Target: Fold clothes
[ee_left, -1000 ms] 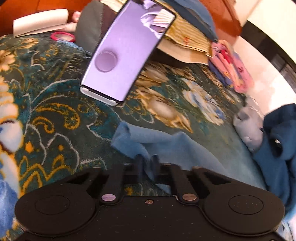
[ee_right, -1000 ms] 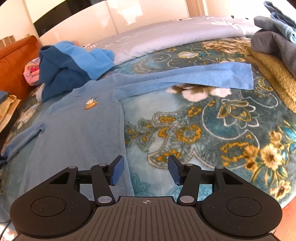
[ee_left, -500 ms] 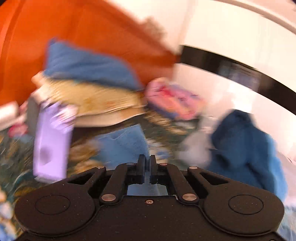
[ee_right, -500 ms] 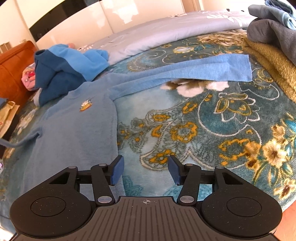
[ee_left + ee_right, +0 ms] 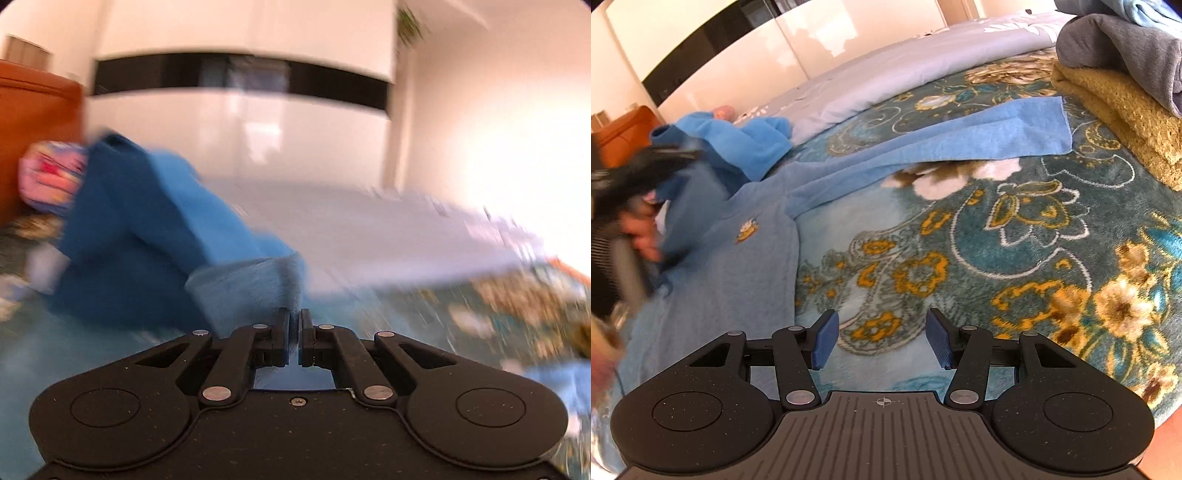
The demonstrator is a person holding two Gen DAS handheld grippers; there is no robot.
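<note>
A light blue sweater [image 5: 727, 254] with a small yellow chest emblem lies spread on the patterned teal blanket [image 5: 1015, 258]. One sleeve [image 5: 979, 136] stretches out to the right. My left gripper [image 5: 294, 325] is shut on the other sleeve's cuff [image 5: 255, 291] and holds it lifted over the sweater's body; the left wrist view is blurred. It also shows in the right wrist view [image 5: 665, 155] at the left, blurred. My right gripper [image 5: 880, 338] is open and empty, low over the blanket beside the sweater's hem.
A two-tone blue fleece [image 5: 738, 144] lies bunched behind the sweater, also in the left wrist view [image 5: 140, 221]. A stack of folded yellow and grey clothes [image 5: 1123, 85] sits at the right. A grey sheet [image 5: 923, 59] covers the far bed. A pink item [image 5: 51, 177] lies by the wooden headboard.
My left gripper has lifted the sleeve cuff and swung it fast to the right, from near the phone and headboard toward the sweater's body. My right gripper has stayed open and shifted slightly.
</note>
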